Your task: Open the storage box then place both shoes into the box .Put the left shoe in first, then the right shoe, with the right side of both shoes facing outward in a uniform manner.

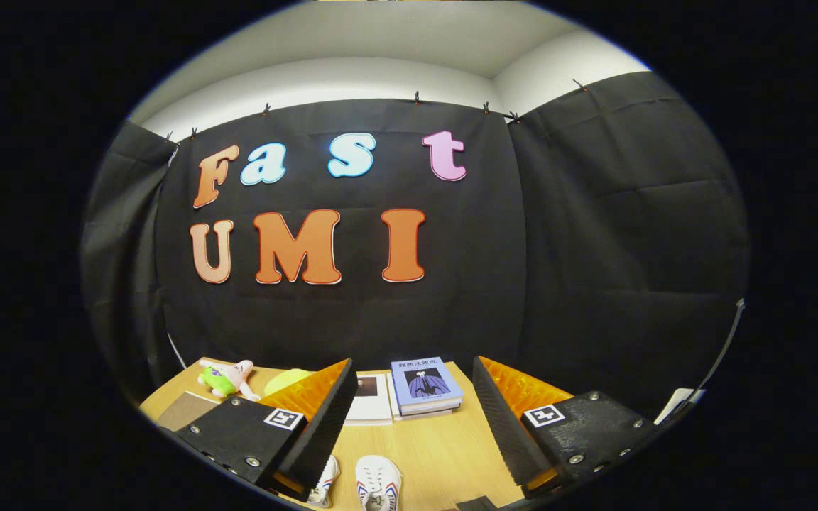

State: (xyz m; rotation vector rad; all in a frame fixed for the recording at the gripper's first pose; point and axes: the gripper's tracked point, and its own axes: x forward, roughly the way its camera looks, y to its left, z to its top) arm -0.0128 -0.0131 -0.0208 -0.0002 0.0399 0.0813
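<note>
White shoes (359, 484) btwn open gripper (409, 419) fingers.

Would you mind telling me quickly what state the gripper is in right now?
Gripper: open, fingers spread wide and holding nothing, above the wooden table; a white shoe lies between the fingers, with a second white shoe next to it.

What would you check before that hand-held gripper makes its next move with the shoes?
1. Hand-held gripper open with nothing between its fingers: ok.
2. Both white shoes on the wooden table: ok, one between the fingers, the other partly behind one finger.
3. Which shoe is the left one: cannot tell.
4. Storage box found and opened: cannot tell.
5. Books and plush toy lie beyond the fingers, away from the shoes: ok.
</note>
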